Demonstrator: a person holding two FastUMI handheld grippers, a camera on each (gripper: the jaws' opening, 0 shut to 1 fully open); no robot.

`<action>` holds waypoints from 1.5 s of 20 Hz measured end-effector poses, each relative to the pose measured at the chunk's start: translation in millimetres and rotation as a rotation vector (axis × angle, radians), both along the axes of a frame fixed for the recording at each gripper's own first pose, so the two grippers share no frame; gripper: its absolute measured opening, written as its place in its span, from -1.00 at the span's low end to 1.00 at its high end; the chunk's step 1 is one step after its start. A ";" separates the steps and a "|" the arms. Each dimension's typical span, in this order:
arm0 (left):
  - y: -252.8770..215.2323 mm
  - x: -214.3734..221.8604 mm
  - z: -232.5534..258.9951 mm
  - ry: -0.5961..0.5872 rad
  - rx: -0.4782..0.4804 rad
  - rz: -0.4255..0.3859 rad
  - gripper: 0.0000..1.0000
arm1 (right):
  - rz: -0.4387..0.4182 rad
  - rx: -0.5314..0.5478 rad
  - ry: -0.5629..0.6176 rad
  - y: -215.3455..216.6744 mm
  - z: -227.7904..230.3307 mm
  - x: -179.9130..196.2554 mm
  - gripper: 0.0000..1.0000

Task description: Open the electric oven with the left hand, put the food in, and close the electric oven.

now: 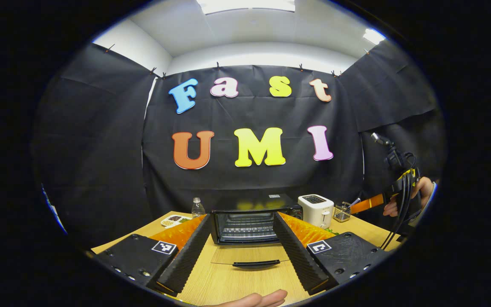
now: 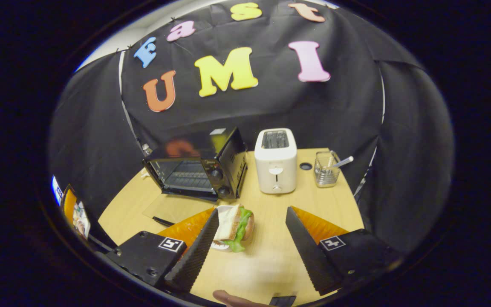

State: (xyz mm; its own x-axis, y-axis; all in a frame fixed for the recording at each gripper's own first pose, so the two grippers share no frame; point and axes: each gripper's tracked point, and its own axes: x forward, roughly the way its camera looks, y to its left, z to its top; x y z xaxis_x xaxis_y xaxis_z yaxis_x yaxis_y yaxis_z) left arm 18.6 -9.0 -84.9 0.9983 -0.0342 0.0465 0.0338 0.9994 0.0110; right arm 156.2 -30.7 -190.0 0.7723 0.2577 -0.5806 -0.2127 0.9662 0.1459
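1. Currently, in the left gripper view, the electric oven (image 1: 252, 221) stands with its glass door (image 1: 252, 256) folded flat onto the table (image 1: 228, 285). The left gripper (image 1: 241, 251) hangs released, fingers spread to either side of the door handle, holding nothing.
2. In the right gripper view, the right gripper (image 2: 249, 238) is released and empty. The sandwich (image 2: 236, 226) on its plate lies just beside the left finger, in front of the oven.
3. Recommended: centre the sandwich between both fingers, clench gently, and lift level.

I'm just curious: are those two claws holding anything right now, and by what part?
Nothing is held. The left claw gapes before the open oven; the right claw is open above the sandwich.
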 end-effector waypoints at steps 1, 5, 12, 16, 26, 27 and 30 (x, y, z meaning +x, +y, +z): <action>5.5 2.4 0.5 0.000 0.001 0.017 0.91 | 0.025 0.022 0.061 5.4 -13.8 7.7 1.00; 20.0 14.7 -4.4 0.003 0.030 0.088 0.91 | 0.101 0.105 0.295 24.7 -68.3 23.8 0.73; 32.1 36.3 -24.6 0.065 0.058 0.158 0.91 | 0.162 0.273 0.499 41.9 -120.5 42.2 0.70; 30.2 39.9 -35.8 0.090 0.062 0.156 0.92 | 0.174 0.512 0.649 61.5 -122.4 35.1 0.53; 40.4 26.2 -29.5 0.059 0.032 0.129 0.91 | 0.104 0.538 0.539 55.1 -84.2 19.3 -0.18; 41.9 24.2 -31.0 0.059 0.028 0.124 0.91 | 0.110 0.546 0.525 59.2 -76.9 12.3 -0.36; 44.3 19.2 -32.9 0.054 0.022 0.103 0.91 | 0.096 0.605 0.472 76.9 -60.2 -2.7 -0.18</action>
